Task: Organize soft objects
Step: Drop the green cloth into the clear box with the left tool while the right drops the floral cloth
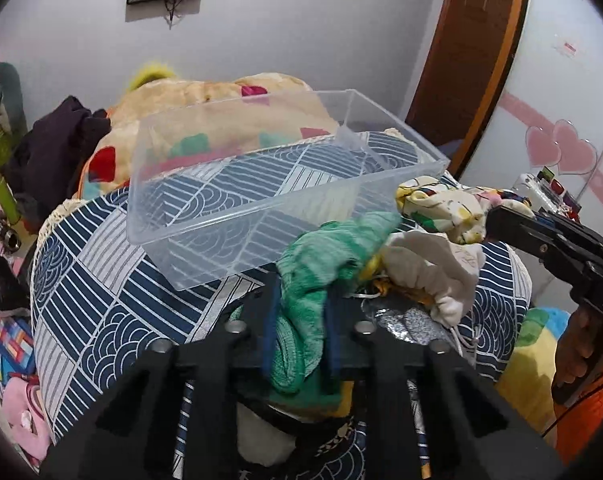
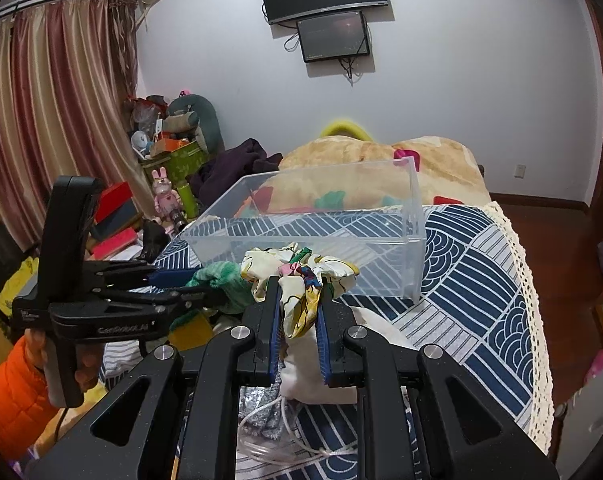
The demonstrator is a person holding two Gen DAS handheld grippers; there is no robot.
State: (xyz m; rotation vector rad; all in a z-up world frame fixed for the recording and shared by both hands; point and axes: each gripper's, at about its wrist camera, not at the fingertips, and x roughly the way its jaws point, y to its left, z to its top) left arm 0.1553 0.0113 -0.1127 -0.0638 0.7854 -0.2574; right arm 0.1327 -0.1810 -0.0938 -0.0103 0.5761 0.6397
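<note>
My left gripper (image 1: 299, 300) is shut on a green knitted cloth (image 1: 321, 256), held just in front of a clear plastic bin (image 1: 205, 220) on the blue patterned cover (image 1: 85, 280). My right gripper (image 2: 299, 292) is shut on a cream floral cloth (image 2: 297, 268), near the bin's (image 2: 417, 240) front wall. The bin looks empty. A white drawstring pouch (image 1: 433, 264) and a silver glittery pouch (image 1: 409, 320) lie below the grippers. The left gripper (image 2: 169, 280) with the green cloth (image 2: 221, 276) also shows in the right wrist view, the right gripper (image 1: 501, 220) with the floral cloth (image 1: 441, 204) in the left.
A beige blanket with coloured patches (image 2: 365, 152) is heaped behind the bin. Dark clothes (image 1: 57, 148) and toys and boxes (image 2: 169, 148) crowd the left side. The cover's lace edge (image 2: 529, 300) drops to a wooden floor on the right. A yellow cushion (image 1: 533, 356) lies at the right.
</note>
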